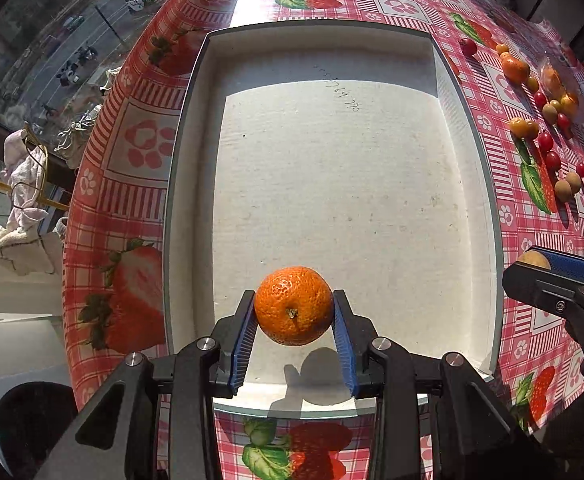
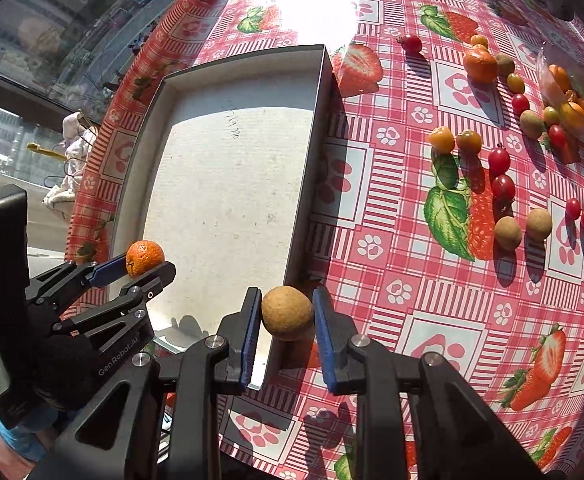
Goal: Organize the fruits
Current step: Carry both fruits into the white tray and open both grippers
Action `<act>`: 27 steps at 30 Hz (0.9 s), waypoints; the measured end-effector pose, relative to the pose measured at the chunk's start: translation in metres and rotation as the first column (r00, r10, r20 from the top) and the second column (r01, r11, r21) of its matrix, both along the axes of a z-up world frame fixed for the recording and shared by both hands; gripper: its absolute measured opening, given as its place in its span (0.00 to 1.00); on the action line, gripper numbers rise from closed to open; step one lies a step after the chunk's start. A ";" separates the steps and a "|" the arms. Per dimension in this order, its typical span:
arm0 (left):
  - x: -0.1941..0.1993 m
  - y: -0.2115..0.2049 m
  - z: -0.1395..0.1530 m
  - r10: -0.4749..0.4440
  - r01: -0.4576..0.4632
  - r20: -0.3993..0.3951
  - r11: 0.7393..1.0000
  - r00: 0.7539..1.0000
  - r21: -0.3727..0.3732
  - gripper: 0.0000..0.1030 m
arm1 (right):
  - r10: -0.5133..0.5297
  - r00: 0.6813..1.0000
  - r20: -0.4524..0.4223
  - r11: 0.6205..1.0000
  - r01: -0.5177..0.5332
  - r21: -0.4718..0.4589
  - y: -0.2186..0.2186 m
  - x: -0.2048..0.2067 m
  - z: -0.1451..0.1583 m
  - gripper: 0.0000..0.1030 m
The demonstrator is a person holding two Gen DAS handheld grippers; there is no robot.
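We held a mandarin in the closed left tongs above the near end of the shallow white box and a brown longan in the closed right tongs at its corner, presumably so each fruit could be set inside, the remaining fruits lying scattered on the bench.

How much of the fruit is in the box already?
None yet: the white box holds no fruit. The left gripper holds a tangerine over its near end, and the right gripper holds a brown longan beside its edge. The loose fruits on the tablecloth are still left.
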State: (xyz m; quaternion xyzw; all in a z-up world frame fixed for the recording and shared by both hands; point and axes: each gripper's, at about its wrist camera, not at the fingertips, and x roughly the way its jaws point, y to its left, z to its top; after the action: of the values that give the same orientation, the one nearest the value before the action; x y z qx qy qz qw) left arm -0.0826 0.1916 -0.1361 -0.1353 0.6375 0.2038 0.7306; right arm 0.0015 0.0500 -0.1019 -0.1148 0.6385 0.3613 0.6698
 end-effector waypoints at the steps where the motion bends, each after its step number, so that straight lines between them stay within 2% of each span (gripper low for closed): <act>1: -0.003 0.003 -0.003 0.005 -0.005 -0.005 1.000 1.000 0.000 0.37 | 0.017 1.000 -0.006 1.000 -0.017 -0.007 0.008 -0.005 -0.003 0.27; 7: -0.012 0.012 -0.021 0.008 -0.008 -0.032 1.000 0.999 -0.007 0.37 | 0.100 0.995 -0.017 0.991 -0.102 -0.086 0.039 -0.024 -0.032 0.27; 12: -0.014 0.009 -0.022 -0.015 0.015 -0.013 1.000 1.000 0.008 0.38 | 0.132 0.991 -0.017 0.980 -0.133 -0.147 0.050 -0.031 -0.051 0.28; 14: -0.013 0.005 -0.024 -0.018 0.019 -0.016 1.000 1.000 0.014 0.44 | 0.143 0.990 -0.013 0.976 -0.143 -0.166 0.054 -0.033 -0.057 0.28; 16: -0.015 -0.001 -0.024 -0.015 0.015 -0.017 1.000 1.000 0.015 0.58 | 0.155 0.988 -0.001 0.972 -0.152 -0.177 0.059 -0.034 -0.061 0.28; 19: -0.016 0.001 -0.026 -0.008 0.009 -0.026 1.000 1.000 0.025 0.58 | 0.167 0.986 -0.003 0.971 -0.165 -0.175 0.072 -0.037 -0.068 0.37; 21: -0.019 0.007 -0.024 0.000 0.000 -0.027 1.000 1.000 0.016 0.62 | 0.164 0.986 -0.001 0.971 -0.162 -0.178 0.076 -0.038 -0.069 0.46; 27: -0.023 0.014 -0.019 -0.004 0.004 -0.039 1.000 0.999 -0.012 0.62 | 0.143 0.990 -0.017 0.978 -0.144 -0.152 0.082 -0.036 -0.063 0.54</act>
State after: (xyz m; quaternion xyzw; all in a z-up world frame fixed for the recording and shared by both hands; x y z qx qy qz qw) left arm -0.1060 0.2056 -0.1554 -0.1344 0.6531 0.2012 0.7176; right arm -0.0342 0.1318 -0.1650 -0.2106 0.6564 0.3588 0.6293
